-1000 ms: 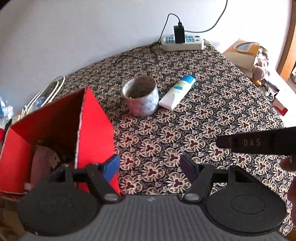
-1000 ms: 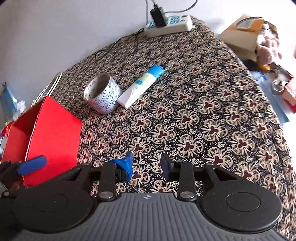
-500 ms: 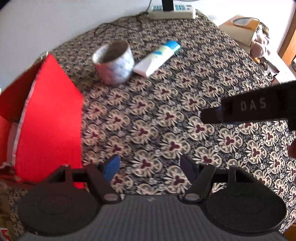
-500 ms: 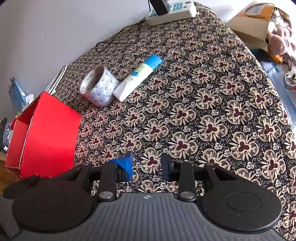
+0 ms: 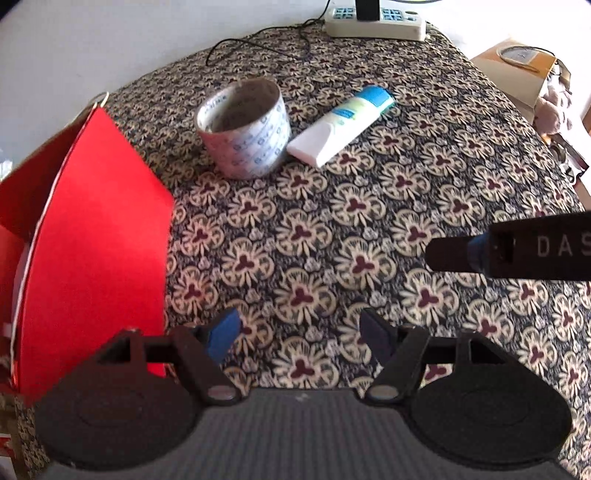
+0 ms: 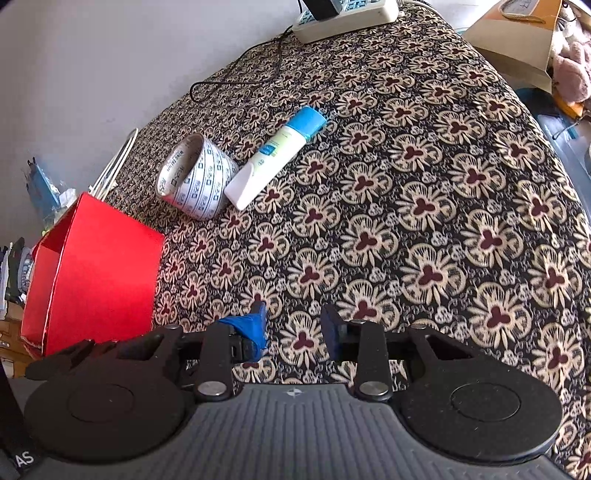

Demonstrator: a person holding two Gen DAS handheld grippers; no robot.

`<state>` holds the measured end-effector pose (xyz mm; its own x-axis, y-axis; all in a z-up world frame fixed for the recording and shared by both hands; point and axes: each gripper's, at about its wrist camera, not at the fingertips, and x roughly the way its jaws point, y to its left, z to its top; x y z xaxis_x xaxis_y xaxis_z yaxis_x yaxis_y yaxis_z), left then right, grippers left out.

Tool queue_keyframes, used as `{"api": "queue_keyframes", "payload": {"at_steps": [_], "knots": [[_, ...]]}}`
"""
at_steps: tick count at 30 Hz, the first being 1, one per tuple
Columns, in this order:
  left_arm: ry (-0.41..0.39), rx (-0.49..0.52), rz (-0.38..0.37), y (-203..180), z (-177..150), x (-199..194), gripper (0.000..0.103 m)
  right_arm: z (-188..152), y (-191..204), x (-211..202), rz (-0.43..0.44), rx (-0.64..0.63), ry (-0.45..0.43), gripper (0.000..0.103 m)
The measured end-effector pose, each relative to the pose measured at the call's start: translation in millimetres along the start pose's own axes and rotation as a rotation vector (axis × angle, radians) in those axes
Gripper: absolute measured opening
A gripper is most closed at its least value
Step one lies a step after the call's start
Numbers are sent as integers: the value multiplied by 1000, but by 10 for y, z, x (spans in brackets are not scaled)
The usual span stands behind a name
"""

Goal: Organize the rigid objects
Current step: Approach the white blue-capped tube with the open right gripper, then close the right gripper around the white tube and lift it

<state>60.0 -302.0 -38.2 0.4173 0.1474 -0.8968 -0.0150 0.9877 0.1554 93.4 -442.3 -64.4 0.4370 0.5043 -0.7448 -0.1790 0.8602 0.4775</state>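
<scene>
Both tongs hang empty above the patterned tabletop [image 5: 369, 206]. The left tongs [image 5: 301, 332] are spread wide with nothing between the pads, and the right tongs [image 6: 293, 328] are released too, though with a narrower gap. Neither touches anything.

Just left of the left tongs, almost against the blue pad, stands the red box [image 5: 96, 240], open at the top with its near wall facing the camera. It is probably the collecting bin, which would explain why the left tongs keep so close to it. What lies inside cannot be made out from here.

Ahead of both tongs, well beyond their reach as they stand now, are the two loose items. The tape roll [image 5: 243, 127] rests on its flat side with its core open upward, ahead and slightly left of the left tongs. The tube [image 5: 341, 125] lies flat just right of the roll, its crimped end close to or touching it and its blue cap pointing away. From the right tongs both sit ahead and to the left, roll [image 6: 197, 179] and tube [image 6: 275, 155] side by side.

Farther on, at the tabletop's back edge, a power strip [image 5: 375, 24] lies with a black plug in it and a thin cord trailing toward the roll.

The roll's upright wall looks the easier target for wide-spread tongs; the left pair seems set for it.
</scene>
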Motion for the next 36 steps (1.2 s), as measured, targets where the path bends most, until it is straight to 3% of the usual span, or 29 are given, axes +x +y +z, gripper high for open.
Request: {"api": "queue_keyframes", "payload": {"at_steps": [11, 20, 28, 36], "knots": [[-22, -2, -21, 59, 219, 232, 72, 290, -19, 235, -22, -19, -21, 15], [-118, 13, -53, 159, 482, 385, 72, 807, -25, 445, -19, 35, -49, 15], [-209, 12, -113, 183, 679, 474, 72, 1202, -5, 742, -79, 113, -95, 15], [-227, 6, -172, 221, 795, 615, 72, 1442, 46, 989, -24, 123, -94, 16]]}}
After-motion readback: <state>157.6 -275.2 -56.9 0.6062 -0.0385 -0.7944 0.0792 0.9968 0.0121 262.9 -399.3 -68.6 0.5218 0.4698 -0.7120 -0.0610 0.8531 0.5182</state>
